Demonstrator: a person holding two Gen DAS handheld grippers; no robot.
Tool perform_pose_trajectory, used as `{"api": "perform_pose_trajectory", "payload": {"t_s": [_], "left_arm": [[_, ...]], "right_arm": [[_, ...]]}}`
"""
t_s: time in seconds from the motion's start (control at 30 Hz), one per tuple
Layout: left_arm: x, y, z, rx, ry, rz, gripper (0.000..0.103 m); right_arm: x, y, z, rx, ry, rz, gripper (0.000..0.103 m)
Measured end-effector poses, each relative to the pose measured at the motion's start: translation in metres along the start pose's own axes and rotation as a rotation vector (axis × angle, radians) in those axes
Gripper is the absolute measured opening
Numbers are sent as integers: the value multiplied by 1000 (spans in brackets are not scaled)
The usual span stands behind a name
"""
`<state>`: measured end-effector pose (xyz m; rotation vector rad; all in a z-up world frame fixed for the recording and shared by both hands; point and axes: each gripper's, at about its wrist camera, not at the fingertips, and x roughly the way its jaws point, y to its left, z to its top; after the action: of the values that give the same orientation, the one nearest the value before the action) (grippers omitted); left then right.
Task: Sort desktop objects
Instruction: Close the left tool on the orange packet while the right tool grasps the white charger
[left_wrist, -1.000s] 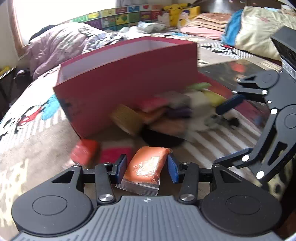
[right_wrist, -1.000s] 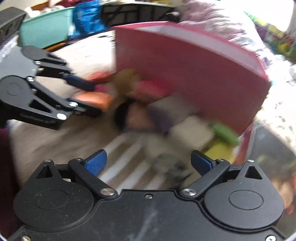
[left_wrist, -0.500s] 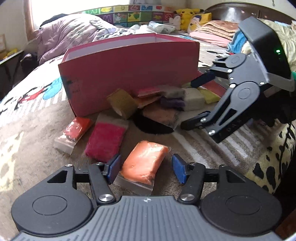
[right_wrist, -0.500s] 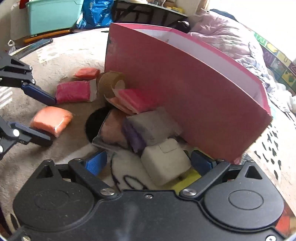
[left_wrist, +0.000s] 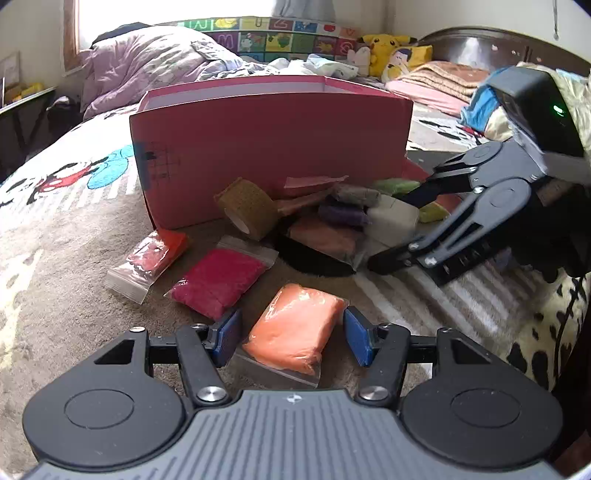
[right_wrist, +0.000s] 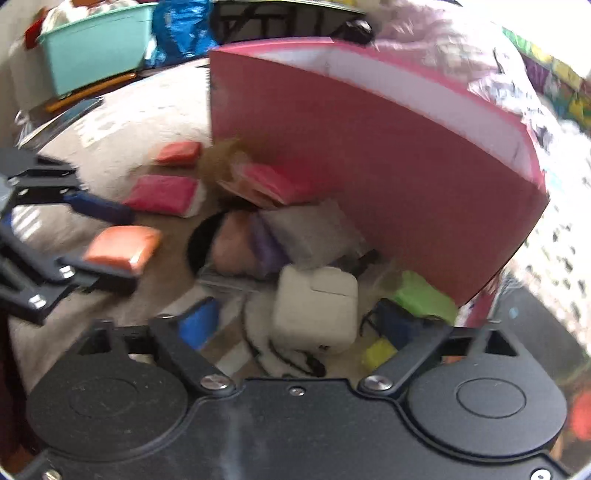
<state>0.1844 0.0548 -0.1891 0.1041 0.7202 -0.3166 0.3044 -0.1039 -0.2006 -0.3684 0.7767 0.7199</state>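
My left gripper (left_wrist: 291, 334) is open, its blue pads on either side of an orange clay bag (left_wrist: 293, 332) that lies on the blanket. A magenta bag (left_wrist: 218, 282) and a red bag (left_wrist: 151, 254) lie to its left. My right gripper (right_wrist: 299, 321) is open around a white power adapter (right_wrist: 314, 306) in the pile beside the pink box (right_wrist: 369, 155). The pile also holds a tan tape roll (left_wrist: 247, 212), purple, grey, pink and green bags. The right gripper also shows in the left wrist view (left_wrist: 402, 225). The right wrist view is blurred.
The pink box (left_wrist: 266, 147) stands open-topped on a patterned bed blanket (left_wrist: 66, 229). A black round disc (left_wrist: 314, 258) lies under the pile. Bedding and plush toys lie behind; a teal bin (right_wrist: 96, 44) stands beyond the bed.
My left gripper let go of the orange bag, set it on the blanket and opened. My right gripper moved in over the white adapter.
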Motion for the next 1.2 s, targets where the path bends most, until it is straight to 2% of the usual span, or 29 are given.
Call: {"api": "perform_pose_trajectory", "payload": {"t_s": [0.13,0.2,0.23,0.3,0.4,0.47,0.53,0.57,0.7,0.77,0.8,0.87,0.9,0.93,0.97,1.1,1.2], "left_arm": [[0,-2,-2,-4,6,2,59],[-1,-3,0,-22,13,8,56],[-3,-5,1,-30,18,11,55],[-8,-9,1,-47,27,8,55],[-18,-19,-2,-62,29,-18,56],[-19,-27,-5,-59,17,23,62],[-17,-29,-6,-82,12,64,64],[-14,-29,-5,-101,10,84,63],[-9,-27,-5,-251,-5,133,64],[-7,-34,-11,-261,-39,163,63],[-5,-40,-15,-234,-53,188,61],[-1,-50,-24,-162,-86,232,60],[-3,-49,-24,-175,-94,228,58],[-4,-47,-25,-188,-102,225,54],[-5,-46,-24,-205,-108,225,46],[-4,-45,-18,-310,-111,256,46],[-3,-51,-15,-326,-120,266,45]], "right_arm": [[-2,0,-6,48,-23,13,69],[-5,2,-8,63,-31,11,63],[-8,3,-10,74,-32,14,56],[-16,7,-14,96,-21,31,49],[-28,18,-23,108,7,54,49],[-35,26,-29,116,9,47,50],[-37,28,-32,142,-14,20,60],[-37,28,-33,160,-22,12,61],[-29,27,-30,219,-49,-16,62],[-27,28,-32,234,-60,-30,62],[-27,28,-34,233,-66,-35,61],[-28,29,-37,237,-80,-33,48],[-29,29,-39,239,-88,-31,45],[-30,28,-40,245,-89,-30,45],[-32,28,-40,252,-90,-29,45],[-46,23,-40,285,-95,-19,45],[-60,19,-37,295,-110,-18,45]]}}
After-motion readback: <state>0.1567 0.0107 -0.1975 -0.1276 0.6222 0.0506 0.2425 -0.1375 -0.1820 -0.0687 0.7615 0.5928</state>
